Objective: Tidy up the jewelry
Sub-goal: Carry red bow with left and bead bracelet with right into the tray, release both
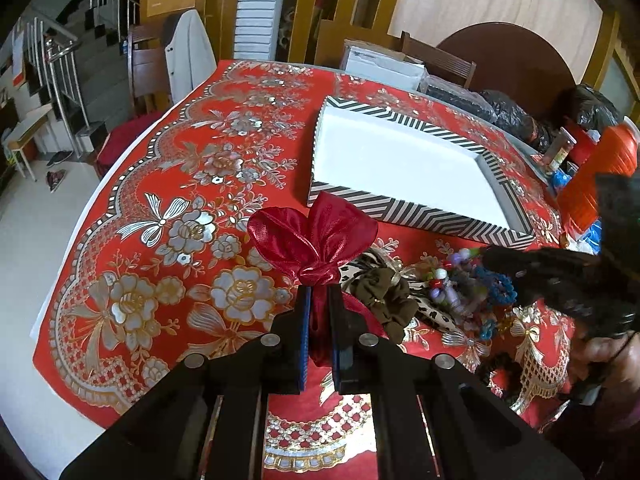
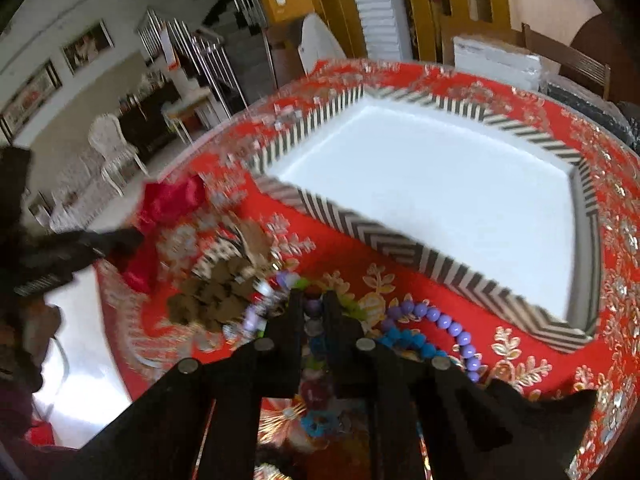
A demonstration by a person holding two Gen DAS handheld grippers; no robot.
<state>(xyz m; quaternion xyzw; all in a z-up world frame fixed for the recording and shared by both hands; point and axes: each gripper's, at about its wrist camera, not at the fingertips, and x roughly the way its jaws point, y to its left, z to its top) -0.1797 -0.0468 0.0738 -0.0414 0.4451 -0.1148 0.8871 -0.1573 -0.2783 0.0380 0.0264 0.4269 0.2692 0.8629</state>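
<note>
A shiny red fabric bow (image 1: 314, 242) is pinched between the fingers of my left gripper (image 1: 319, 294), held just above the red patterned tablecloth. A pile of scrunchies and bead bracelets (image 1: 444, 292) lies to its right. My right gripper (image 2: 313, 300) is shut on a multicoloured bead bracelet (image 2: 314, 312) in that pile; a purple bead bracelet (image 2: 448, 326) and blue beads (image 2: 404, 340) lie beside it. An empty white tray with a black-and-white striped rim (image 1: 424, 212) stands behind the pile, also seen in the right wrist view (image 2: 384, 236).
The round table (image 1: 168, 184) has its edge close at the left. Black bags (image 1: 516, 116), an orange container (image 1: 600, 176) and a white box (image 1: 384, 64) crowd the far right. A chair with a white jacket (image 1: 188, 56) stands behind the table.
</note>
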